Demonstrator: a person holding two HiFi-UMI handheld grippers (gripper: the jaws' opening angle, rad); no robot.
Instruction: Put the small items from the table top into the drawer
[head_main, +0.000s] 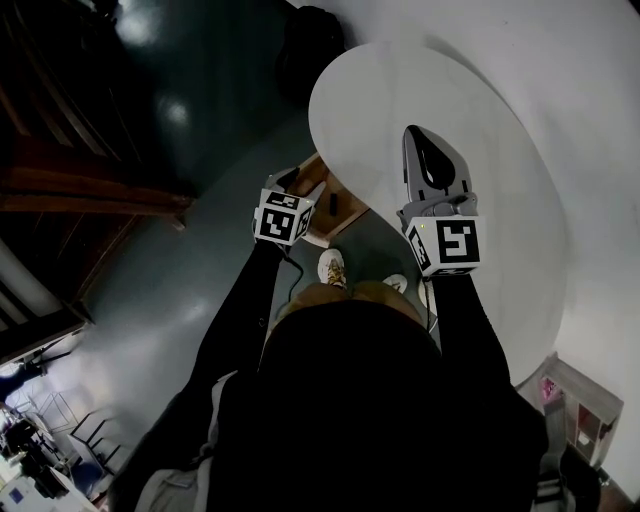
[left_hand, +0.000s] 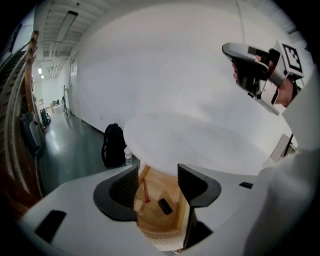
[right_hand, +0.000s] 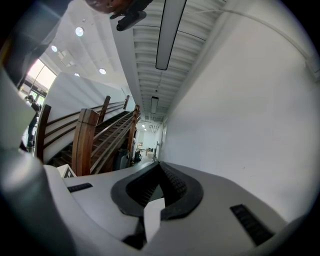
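Note:
A wooden drawer stands pulled out under the near edge of the white round table. My left gripper hangs just above the drawer, open, with nothing between its pads. Inside lie a red-handled item and a small black block. My right gripper is held over the table top, pointing away and upward. In the right gripper view the right gripper has its jaws meeting at the tips with nothing in them, and only wall and ceiling lie beyond. No small items show on the table.
A black backpack and a bottle sit on the floor beyond the table. The person's shoes stand right behind the drawer. A wooden staircase rises to the left. A white wall runs along the table's far side.

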